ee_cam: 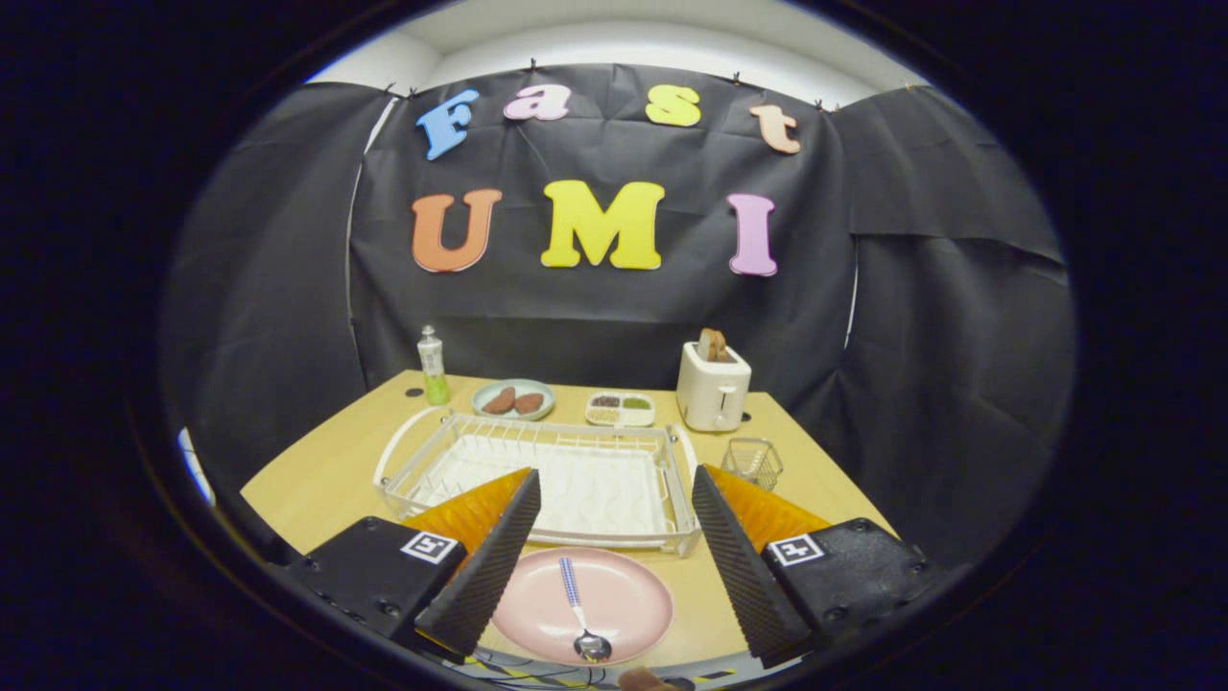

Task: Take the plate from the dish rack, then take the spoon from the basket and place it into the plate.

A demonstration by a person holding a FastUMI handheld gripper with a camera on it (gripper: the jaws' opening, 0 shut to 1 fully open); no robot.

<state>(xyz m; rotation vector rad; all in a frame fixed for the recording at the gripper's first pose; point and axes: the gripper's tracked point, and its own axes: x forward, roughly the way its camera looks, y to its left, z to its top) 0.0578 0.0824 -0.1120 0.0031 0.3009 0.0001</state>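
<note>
- Between my fingers and a little ahead of them, the pink plate (583,603) lay flat on the wooden table (317,485), and the spoon (579,610) lay on it; I judged the task as good as done.
- I held the gripper (614,566) with its fingers wide apart and clamped on nothing, the plate showing in the gap between them; that made sense to me, as the spoon needed no more holding.
- The spoon lay with its bowl nearest me and its handle pointing away toward the dish rack (537,475), roughly along the line of my fingers, which fitted a straight lowering onto the plate.
- It had a shiny metal bowl and neck and a handle with a blue-and-white check; it sat wholly inside the rim, near the plate's middle.
- The plate was round, shallow and plain, with its far edge just short of the rack's near rail.
- Just beyond the plate stood the white wire rack, with no dishes in it, which fitted the plate having come out of it.
- Beyond my right finger stood the small wire basket (752,462), and I could see nothing inside it.
- Farther off, past the rack, were a toaster (712,387), a bottle (433,366), a small dish (513,399) with two brown pieces and a little divided tray (621,409); none mattered to my job.
</note>
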